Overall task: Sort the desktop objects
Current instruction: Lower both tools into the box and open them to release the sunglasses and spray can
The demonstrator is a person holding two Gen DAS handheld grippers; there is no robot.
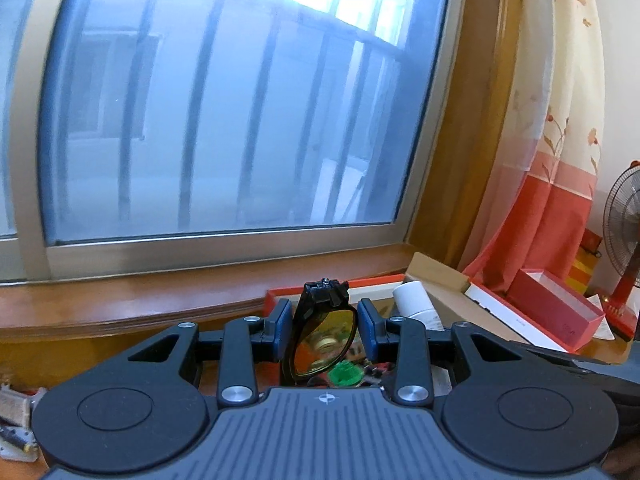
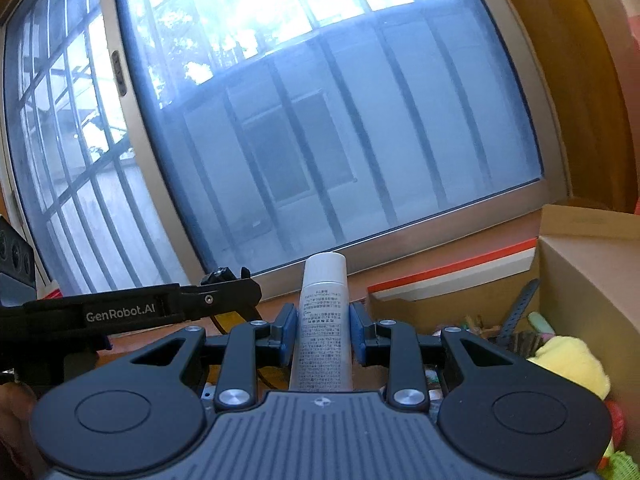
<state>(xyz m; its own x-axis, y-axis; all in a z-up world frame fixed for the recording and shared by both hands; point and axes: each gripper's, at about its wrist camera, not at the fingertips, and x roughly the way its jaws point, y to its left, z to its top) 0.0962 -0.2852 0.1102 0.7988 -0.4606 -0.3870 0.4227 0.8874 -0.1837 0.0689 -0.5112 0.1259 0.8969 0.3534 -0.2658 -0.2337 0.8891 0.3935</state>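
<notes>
My left gripper is shut on clip-on sunglasses with yellow lenses and a black clip on top, held up in front of the window. My right gripper is shut on a white tube with small printed text, its cap pointing up. The tube also shows in the left wrist view to the right of the glasses. The left gripper shows in the right wrist view, at the left, with the black clip at its tip.
An open cardboard box at the right holds a yellow plush toy, a black strap and small clutter. A red-edged box lid lies by the wooden sill. Red boxes, a fan and a curtain stand far right.
</notes>
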